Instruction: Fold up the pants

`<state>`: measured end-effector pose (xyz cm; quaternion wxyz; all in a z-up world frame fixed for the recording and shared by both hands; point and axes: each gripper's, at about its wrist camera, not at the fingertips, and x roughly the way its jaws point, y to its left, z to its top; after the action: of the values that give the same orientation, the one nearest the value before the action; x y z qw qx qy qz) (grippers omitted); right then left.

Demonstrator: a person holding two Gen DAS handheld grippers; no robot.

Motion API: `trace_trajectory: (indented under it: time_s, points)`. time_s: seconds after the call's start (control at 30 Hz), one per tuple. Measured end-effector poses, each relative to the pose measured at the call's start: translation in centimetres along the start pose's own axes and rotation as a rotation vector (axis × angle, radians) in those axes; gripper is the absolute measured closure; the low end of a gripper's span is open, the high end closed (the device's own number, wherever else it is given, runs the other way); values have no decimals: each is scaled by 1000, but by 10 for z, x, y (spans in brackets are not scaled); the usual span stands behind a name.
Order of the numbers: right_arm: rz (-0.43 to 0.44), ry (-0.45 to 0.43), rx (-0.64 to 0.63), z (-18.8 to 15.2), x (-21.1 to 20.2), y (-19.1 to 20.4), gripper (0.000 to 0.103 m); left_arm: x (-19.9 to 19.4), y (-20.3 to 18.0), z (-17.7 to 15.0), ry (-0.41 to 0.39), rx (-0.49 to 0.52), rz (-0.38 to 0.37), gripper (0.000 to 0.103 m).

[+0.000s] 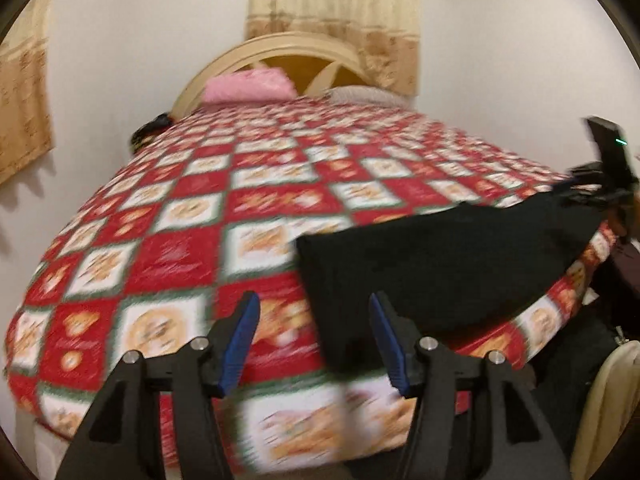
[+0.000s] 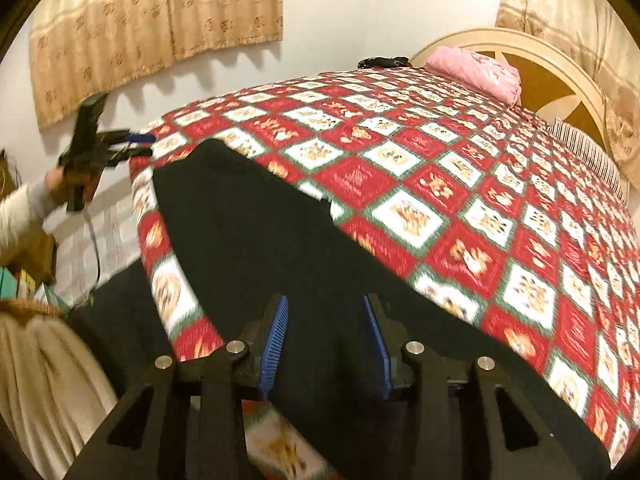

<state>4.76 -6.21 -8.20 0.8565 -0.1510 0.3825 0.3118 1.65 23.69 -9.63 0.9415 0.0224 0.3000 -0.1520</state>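
Black pants lie flat along the near edge of the bed, on a red and white checked cover. My left gripper is open and empty, just above the pants' near left corner. In the right wrist view the pants stretch from the bed's left corner toward my right gripper, which is open and hovers over the cloth's near end. The left gripper also shows there at the bed's far left corner. The right gripper shows at the pants' far right end in the left wrist view.
A pink pillow and a striped pillow lie by the cream headboard. A dark item sits at the bed's far corner. Beige curtains hang on the wall. Cream fabric and clutter stand beside the bed.
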Motion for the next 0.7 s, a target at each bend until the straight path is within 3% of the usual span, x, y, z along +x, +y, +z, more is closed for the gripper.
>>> trace_trajectory:
  time_s: [0.17,0.3,0.47,0.53,0.57,0.6,0.7]
  points:
    - [70,-16,143,39,48,-16,63,33,-36,14,4,35,-73,43]
    - [181,-5,332,62,91,-41,63,64,-35,5,67,15,-66,43]
    - [277,120,504,63,151,-57,63,60,-31,-4,44,-20,-91,43]
    - [308,148,542,58,163,-60,74,59,-29,-5,39,-31,-98,43]
    - [339,137,553,58,163,-60,98,58,-29,-4,40,-36,-99,43]
    - [364,133,563,59,161,-59,97,58,-30,-3,43,-37,-99,43]
    - [326,85,519,69,148,-56,98,60,-33,-2,48,-29,-97,38]
